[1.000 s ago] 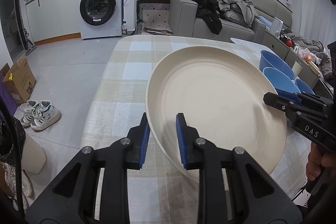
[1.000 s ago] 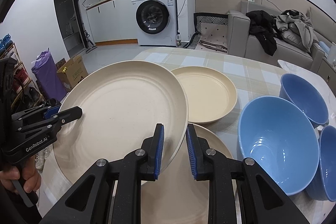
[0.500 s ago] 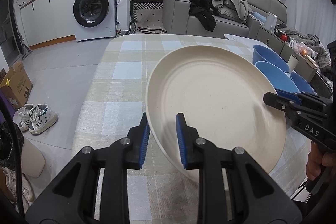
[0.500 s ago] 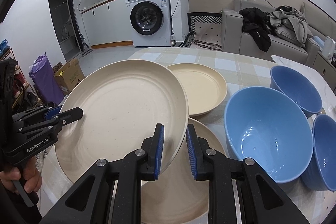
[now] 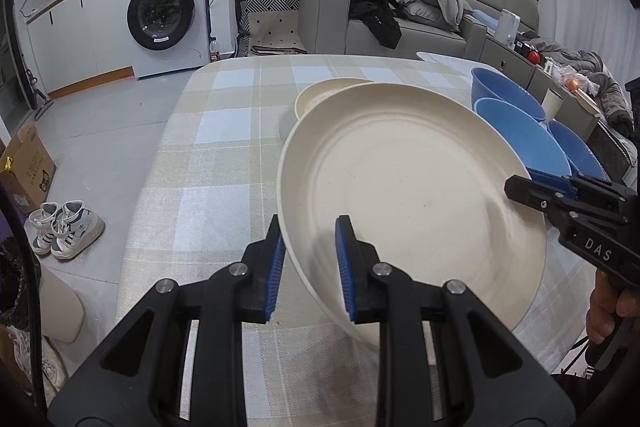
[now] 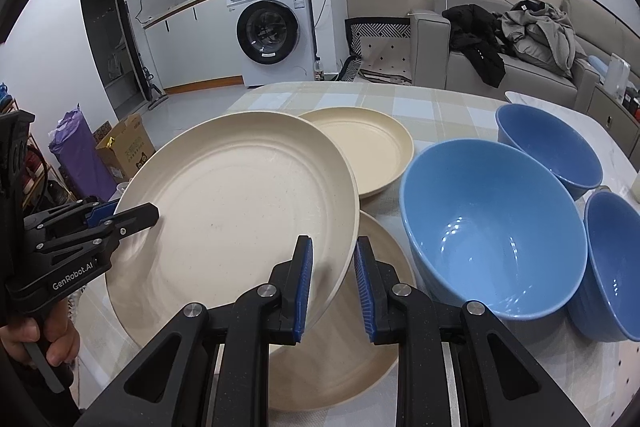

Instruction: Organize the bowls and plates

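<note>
Large cream plate (image 6: 240,211) hides most of a second plate (image 6: 372,307) on the desk (image 5: 224,131). Left gripper (image 5: 310,259) fingers clamp its rim at 9 o'clock; right gripper (image 6: 332,279) fingers clamp at 3 o'clock. Plate tilted, above desk. Blue bowls (image 6: 492,227) at 3 o'clock.

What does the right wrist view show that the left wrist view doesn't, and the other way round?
Only the right wrist view shows the second large plate lying on the table under the held one, the smaller plate's full face, and inside the big blue bowl.

Only the left wrist view shows the bare checked tablecloth left of the plates and the white sneakers on the floor.

Both show the large cream plate, tilted and clamped at opposite rims by the left claw and right claw, plus three blue bowls.
</note>
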Available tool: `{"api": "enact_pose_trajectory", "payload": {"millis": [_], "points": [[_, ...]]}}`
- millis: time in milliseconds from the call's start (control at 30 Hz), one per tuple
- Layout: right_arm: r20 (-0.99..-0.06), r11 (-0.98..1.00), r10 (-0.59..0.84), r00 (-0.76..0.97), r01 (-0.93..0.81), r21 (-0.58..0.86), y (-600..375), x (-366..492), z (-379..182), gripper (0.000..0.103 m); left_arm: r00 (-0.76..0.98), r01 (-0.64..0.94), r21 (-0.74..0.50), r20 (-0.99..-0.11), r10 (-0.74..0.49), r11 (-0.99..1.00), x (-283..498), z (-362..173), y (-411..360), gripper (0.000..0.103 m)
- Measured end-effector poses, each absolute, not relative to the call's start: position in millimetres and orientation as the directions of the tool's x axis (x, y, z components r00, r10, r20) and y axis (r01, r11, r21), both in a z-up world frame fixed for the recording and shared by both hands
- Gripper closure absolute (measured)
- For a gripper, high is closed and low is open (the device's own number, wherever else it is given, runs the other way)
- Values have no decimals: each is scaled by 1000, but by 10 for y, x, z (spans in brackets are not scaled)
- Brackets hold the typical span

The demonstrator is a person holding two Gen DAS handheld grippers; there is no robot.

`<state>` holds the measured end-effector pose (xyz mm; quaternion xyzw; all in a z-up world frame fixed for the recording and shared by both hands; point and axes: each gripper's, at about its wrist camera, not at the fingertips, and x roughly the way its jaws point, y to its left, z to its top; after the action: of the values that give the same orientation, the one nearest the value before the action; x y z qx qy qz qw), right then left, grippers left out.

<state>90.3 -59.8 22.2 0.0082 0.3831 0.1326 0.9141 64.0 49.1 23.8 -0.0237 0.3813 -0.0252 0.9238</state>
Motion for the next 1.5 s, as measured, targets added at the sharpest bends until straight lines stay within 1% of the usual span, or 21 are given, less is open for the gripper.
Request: {"api": "enact_pose_trajectory", "payload": {"millis": [600,1500], "points": [[-729,971,233,644,-199,135,-785,812,-38,81,672,69,-40,-737,-76,997,756,5,357,82],[-768,983,177,615,-154,103,-868,818,-273,80,626,108,-7,-776,-73,994,968,-351,163,81]]}}
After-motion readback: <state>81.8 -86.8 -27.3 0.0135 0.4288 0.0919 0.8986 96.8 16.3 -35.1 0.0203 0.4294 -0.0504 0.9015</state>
